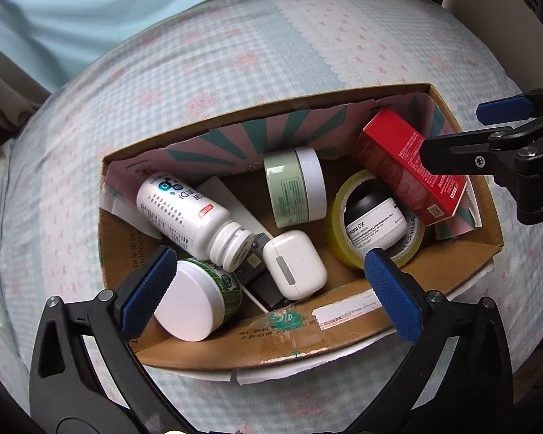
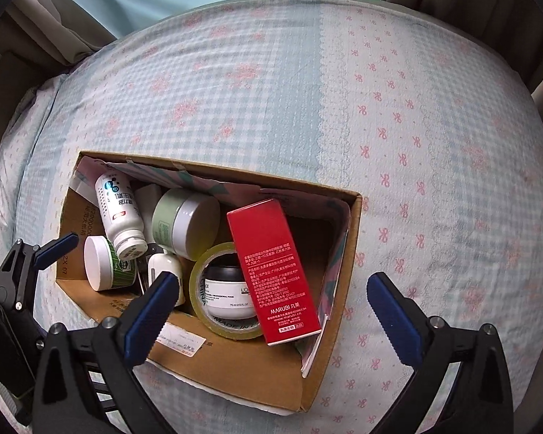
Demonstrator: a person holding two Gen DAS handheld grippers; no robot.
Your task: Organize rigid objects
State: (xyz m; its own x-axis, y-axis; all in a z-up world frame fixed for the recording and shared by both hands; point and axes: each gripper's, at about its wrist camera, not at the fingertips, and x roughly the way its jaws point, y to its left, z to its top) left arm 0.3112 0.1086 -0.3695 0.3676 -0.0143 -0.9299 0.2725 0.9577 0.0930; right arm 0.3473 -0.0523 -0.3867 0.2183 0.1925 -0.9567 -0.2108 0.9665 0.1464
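Left wrist view: left tongs [image 1: 268, 282] spread over the cardboard box [image 1: 307, 340] near edge. Right tongs [image 2: 268, 307] spread, empty, beside the red carton [image 2: 271, 271]; bare bed [image 2: 434, 144] fills the frame's right.

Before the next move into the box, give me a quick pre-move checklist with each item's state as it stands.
1. Left gripper jaws open, nothing held: ok.
2. Right gripper jaws open, nothing held: ok.
3. Cardboard box sits flat on the bedspread: ok.
4. Red carton settled: not ok, it leans on the tape roll.
5. White bottle capped: not ok, its neck is bare.
6. Earbud case shut: ok.
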